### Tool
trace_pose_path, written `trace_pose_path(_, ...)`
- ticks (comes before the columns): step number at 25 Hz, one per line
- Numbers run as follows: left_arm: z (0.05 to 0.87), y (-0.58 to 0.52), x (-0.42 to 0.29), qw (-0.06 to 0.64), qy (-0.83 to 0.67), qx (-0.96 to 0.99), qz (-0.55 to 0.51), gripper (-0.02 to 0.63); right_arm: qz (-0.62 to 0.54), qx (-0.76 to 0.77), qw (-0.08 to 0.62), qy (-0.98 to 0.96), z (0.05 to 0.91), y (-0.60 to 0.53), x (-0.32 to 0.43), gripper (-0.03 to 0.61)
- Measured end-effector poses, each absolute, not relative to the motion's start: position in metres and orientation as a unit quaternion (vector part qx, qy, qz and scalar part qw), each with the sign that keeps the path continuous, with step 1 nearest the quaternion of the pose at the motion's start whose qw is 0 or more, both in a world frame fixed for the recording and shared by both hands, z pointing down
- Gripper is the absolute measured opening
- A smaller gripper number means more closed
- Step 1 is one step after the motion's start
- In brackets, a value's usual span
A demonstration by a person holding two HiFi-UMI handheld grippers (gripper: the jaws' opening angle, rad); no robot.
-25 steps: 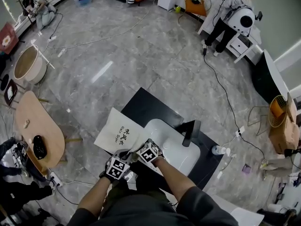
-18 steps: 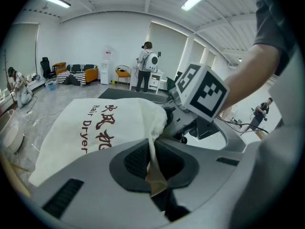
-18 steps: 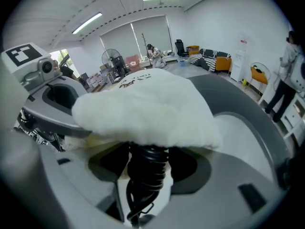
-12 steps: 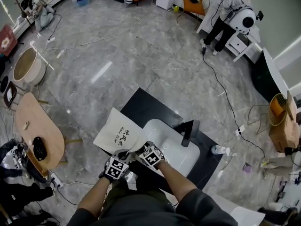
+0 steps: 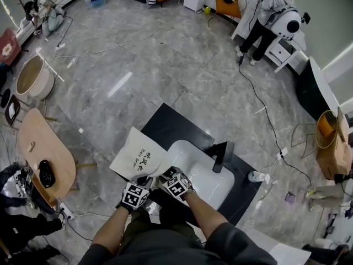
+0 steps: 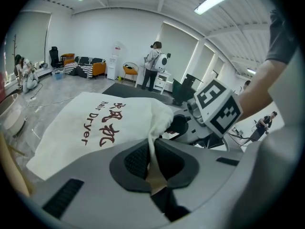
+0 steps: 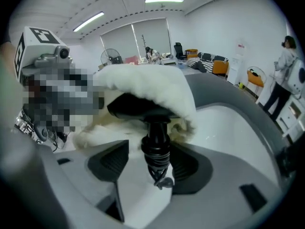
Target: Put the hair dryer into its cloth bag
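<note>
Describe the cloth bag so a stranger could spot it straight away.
Find the black countertop with the white sink sunk into it. Across its left edge in the head view lies the cloth bag, its mouth pinched by the left gripper. It is the only flat white fabric piece there, printed with red characters and the words Hair Dryer.

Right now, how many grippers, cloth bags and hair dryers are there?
grippers: 2 (left gripper, right gripper)
cloth bag: 1
hair dryer: 1
total: 4
</note>
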State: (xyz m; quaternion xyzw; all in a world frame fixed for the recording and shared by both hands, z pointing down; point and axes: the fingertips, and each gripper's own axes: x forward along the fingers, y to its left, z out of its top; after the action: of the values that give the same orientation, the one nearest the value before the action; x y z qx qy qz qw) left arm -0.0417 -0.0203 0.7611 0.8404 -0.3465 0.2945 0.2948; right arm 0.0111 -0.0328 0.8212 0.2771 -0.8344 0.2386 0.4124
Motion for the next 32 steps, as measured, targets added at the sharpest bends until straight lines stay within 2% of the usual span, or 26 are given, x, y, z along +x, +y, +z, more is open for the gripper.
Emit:
trace_pose_path(7, 0.762, -0.019, -0.039, 0.294, -0.341, 0.843, 0.296, 0.021, 0.243, 0.269, 0.454, -0.814, 0.855, -0.019, 0.034, 0.284)
trace_pose_path(15, 0.761, -0.02, -0.041, 0.292, -0.332, 0.848, 0.293, 0.021, 0.225, 0.247, 0.478, -0.813, 0.884, -0.031, 0.027, 0.284)
trace_pose_path(16, 0.761, -0.02, -0.041, 0.291, -0.332, 0.848, 0.293, 0.021, 0.224, 0.243, 0.478, -0.814, 0.887, -0.031, 0.026, 0.274)
trace_pose_path(17, 0.761, -0.019, -0.041, 0.291, -0.331, 0.849, 0.292, 0.021, 0.225, 0.238, 0.476, -0.816, 0.888, -0.031, 0.025, 0.225)
trace_pose_path(32, 0.756, -0.017, -0.029, 0.294, -0.292, 0.861, 0.294, 0.021, 0.268, 0.209, 0.44, -0.831, 0.823, -0.03, 0.042, 0.184)
